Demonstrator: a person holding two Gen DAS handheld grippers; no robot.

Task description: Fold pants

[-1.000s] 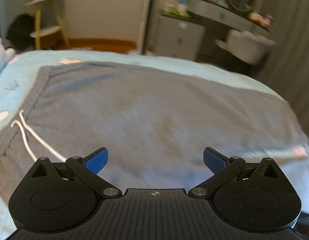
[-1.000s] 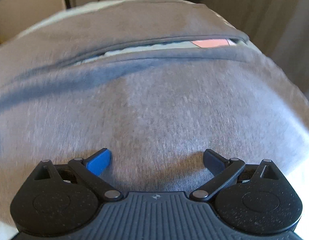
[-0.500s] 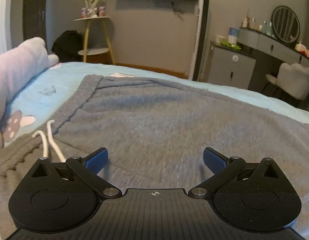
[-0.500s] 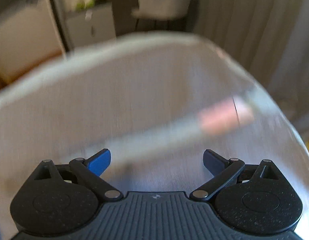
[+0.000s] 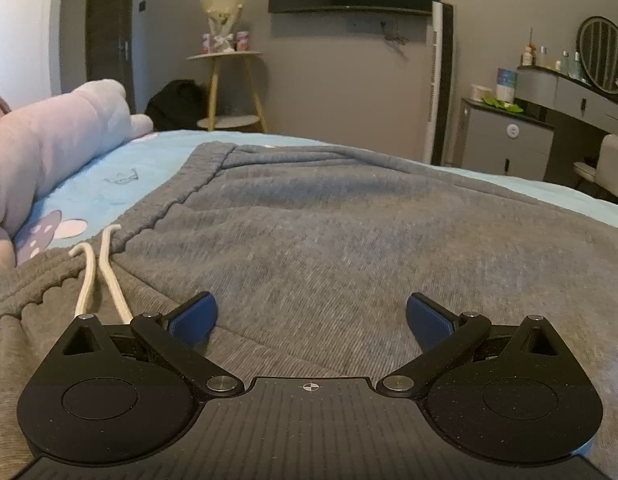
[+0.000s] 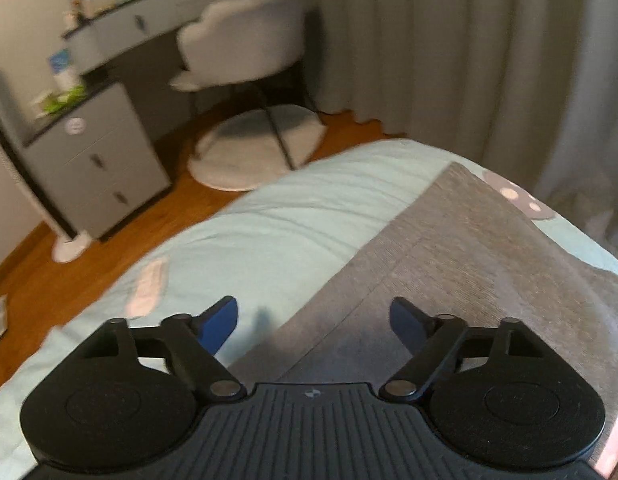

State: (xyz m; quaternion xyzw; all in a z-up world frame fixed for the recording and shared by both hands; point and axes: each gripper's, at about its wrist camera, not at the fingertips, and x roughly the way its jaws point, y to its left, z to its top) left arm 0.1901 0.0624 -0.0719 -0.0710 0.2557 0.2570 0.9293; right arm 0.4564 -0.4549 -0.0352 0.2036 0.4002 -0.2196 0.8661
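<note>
Grey sweatpants (image 5: 349, 232) lie spread flat on a light blue bed sheet (image 5: 121, 176). Their ribbed waistband (image 5: 177, 196) and two white drawstrings (image 5: 105, 268) are at the left in the left wrist view. My left gripper (image 5: 309, 320) is open and empty, low over the upper part of the pants near the waistband. In the right wrist view a pant leg end (image 6: 469, 252) runs to the right of the sheet (image 6: 269, 232). My right gripper (image 6: 313, 320) is open and empty, above the left edge of that leg.
A pale pink plush toy (image 5: 49, 148) lies on the bed at the left. Beyond the bed stand a side table (image 5: 229, 84), a grey cabinet (image 6: 93, 160), a dressing table, a white chair (image 6: 245, 48) and curtains (image 6: 489, 52). The bed edge drops to a wooden floor (image 6: 61, 276).
Both grippers have tilted up and pulled back. The left now looks across the waist end at a lower angle. The right has swung from over the pants to the leg end and the bed edge.
</note>
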